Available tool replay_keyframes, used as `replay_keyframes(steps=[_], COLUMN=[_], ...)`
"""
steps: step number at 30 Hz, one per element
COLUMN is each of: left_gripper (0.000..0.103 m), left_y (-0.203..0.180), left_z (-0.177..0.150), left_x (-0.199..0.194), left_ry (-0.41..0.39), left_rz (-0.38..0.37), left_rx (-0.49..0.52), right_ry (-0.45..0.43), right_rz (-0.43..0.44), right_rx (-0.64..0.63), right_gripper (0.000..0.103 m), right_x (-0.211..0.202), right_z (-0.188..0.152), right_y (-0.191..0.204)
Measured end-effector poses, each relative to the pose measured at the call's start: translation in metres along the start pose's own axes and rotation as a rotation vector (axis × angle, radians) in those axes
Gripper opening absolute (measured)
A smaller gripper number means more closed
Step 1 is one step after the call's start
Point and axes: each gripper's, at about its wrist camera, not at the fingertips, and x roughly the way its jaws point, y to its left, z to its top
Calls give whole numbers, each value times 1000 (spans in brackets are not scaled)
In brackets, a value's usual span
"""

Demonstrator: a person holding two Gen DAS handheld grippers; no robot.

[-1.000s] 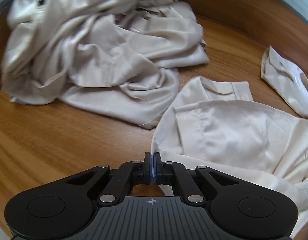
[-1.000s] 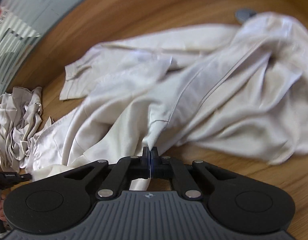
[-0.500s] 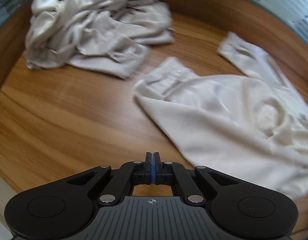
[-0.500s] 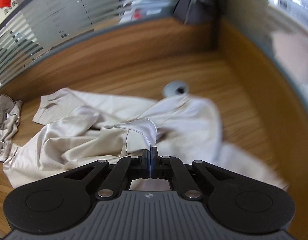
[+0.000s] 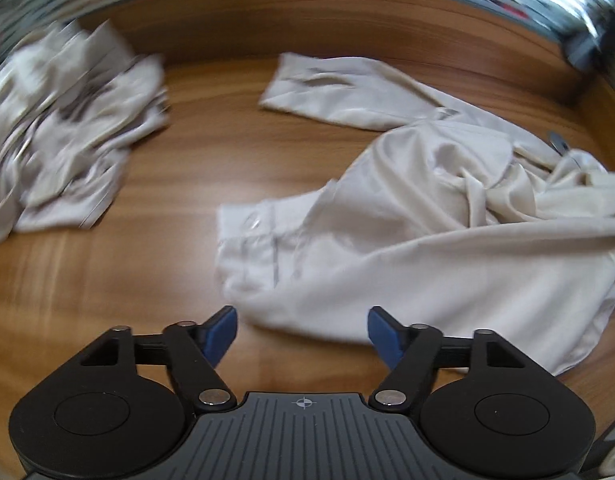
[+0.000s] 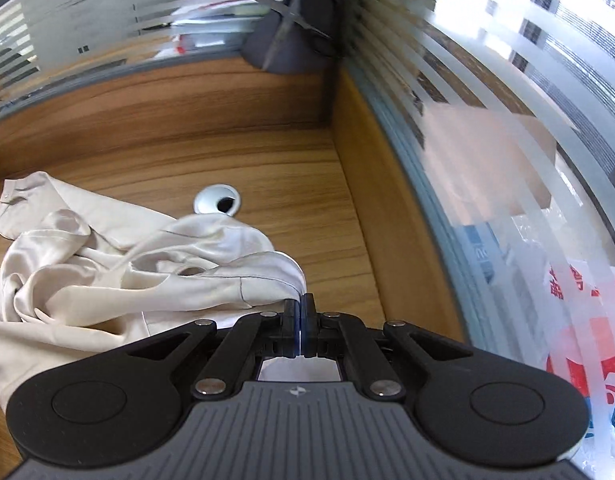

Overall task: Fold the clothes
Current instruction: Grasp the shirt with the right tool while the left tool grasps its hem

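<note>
Now the left claw (image 5: 302,330) gapes over the tabletop (image 5: 107,280), pads apart, a cream shirt (image 5: 407,248) lying at its 1 o'clock. Right claw (image 6: 300,322) is clamped on the shirt's (image 6: 147,280) edge. A crumpled pile (image 5: 63,132) sits at 10 o'clock.
</note>
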Motion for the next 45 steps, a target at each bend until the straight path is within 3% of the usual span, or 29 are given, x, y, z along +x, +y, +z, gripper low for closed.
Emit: replay_keyframes(steps=[6, 11, 13, 15, 16, 17, 18, 23, 27, 34, 39, 45], left_gripper=[90, 90, 78, 45, 37, 17, 3, 2, 2, 2, 2, 2], left_y=[-14, -6, -3, -1, -2, -2, -2, 4, 27, 75, 121, 202], left_z=[20, 31, 31, 30, 28, 25, 23, -1, -23, -66, -96, -116], left_x=[31, 59, 66, 69, 66, 62, 57, 18, -22, -80, -111, -137], left_ry=[28, 109, 149, 190, 187, 181, 175, 112, 63, 17, -9, -23], left_rz=[-93, -183, -214, -242, -259, -276, -293, -282, -256, -146, -31, 90], left_rx=[179, 219, 202, 178, 172, 167, 162, 104, -56, -330, -462, -598], right_ry=[23, 43, 48, 49, 47, 35, 23, -37, -86, -173, -191, -197], right_rz=[-11, -24, -26, -26, -25, -22, -19, -4, 10, 171, 307, 401], right_rx=[7, 10, 19, 20, 19, 10, 0, -48, -89, -274, -422, -562], right_gripper=[0, 0, 0, 0, 0, 0, 0, 0, 0, 0, 0, 0], right_x=[2, 6, 8, 7, 6, 4, 3, -6, -13, -1, 21, 43], right_z=[-13, -19, -19, -19, -19, -15, -11, 10, 27, 99, 133, 145], right_y=[-15, -25, -29, -31, -31, -27, -23, -5, 11, 117, 231, 381])
